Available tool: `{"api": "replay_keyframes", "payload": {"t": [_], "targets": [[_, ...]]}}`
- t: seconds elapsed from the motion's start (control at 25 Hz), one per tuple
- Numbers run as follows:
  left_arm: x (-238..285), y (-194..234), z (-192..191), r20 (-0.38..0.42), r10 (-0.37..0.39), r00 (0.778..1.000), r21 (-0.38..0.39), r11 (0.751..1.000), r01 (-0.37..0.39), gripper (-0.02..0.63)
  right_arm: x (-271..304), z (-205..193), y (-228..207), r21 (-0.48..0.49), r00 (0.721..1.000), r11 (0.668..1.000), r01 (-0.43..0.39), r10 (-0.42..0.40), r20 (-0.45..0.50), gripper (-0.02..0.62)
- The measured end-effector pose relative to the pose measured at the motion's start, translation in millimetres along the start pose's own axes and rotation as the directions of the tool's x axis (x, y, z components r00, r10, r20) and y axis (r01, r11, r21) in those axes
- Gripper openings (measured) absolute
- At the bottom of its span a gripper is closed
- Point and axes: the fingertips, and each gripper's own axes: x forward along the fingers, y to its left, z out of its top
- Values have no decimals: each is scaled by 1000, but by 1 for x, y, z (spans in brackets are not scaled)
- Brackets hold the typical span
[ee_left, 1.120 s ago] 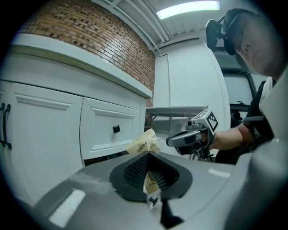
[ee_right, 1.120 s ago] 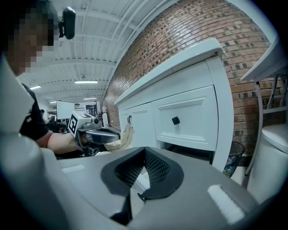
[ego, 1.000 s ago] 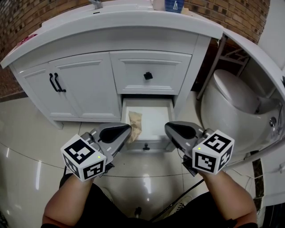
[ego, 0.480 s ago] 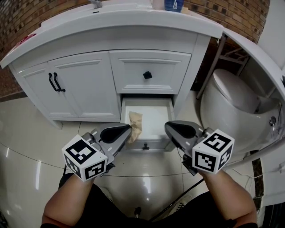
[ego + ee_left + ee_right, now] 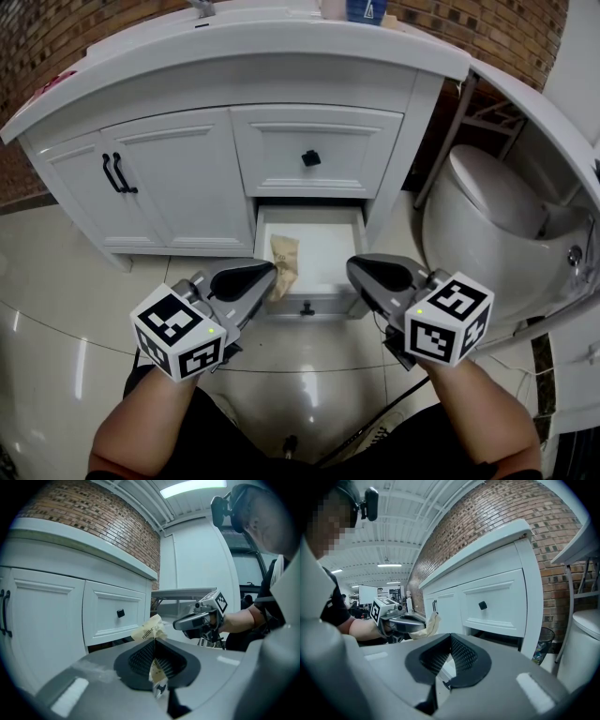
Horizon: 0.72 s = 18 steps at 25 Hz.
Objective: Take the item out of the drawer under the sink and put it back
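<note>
**Q:** Packet [image 5: 284, 264]: description and place?
**A:** Tan, crumpled paper, with print too small to read. It is pinched in the left gripper [image 5: 270, 277]. The left gripper view shows it between the closed pads, its top sticking up past them [image 5: 149, 631]. From the head view it sits over the left front part of the open drawer [image 5: 330, 246]. Whether it touches the drawer cannot be told.

**Q:** Drawer?
**A:** The lowest one, white, pulled out under a closed upper drawer [image 5: 314, 148] with a black knob [image 5: 311, 159]. Its floor beside the packet is bare white.

**Q:** Right gripper [image 5: 356, 273]?
**A:** Jaws pressed together with nothing between them, as its own view shows [image 5: 449, 665]. It is held level with the left gripper, just right of the drawer front and apart from the packet.

**Q:** Fixtures?
**A:** A white cabinet with two doors [image 5: 141, 183] and black handles left of the drawers, and the sink surface [image 5: 244, 47] above. A white toilet [image 5: 497, 216] stands to the right, a brick wall [image 5: 487, 23] behind, and a glossy tiled floor [image 5: 75, 281] below.
</note>
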Motion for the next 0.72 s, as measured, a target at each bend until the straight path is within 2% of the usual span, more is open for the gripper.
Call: {"api": "replay_keyframes", "payload": {"t": [0.24, 0.52, 0.72], "targets": [[5, 1, -3, -20, 13, 1000, 19, 1000, -12, 11, 0, 1, 1, -1, 1000, 1000, -1, 1, -1, 8], [15, 12, 12, -58, 68, 996, 171, 984, -57, 11, 0, 3, -3, 7, 1000, 1000, 7, -7, 8, 8], [33, 25, 23, -103, 77, 992, 236, 970, -51, 11, 0, 1, -14, 16, 1000, 1000, 23, -23, 11, 8]]}}
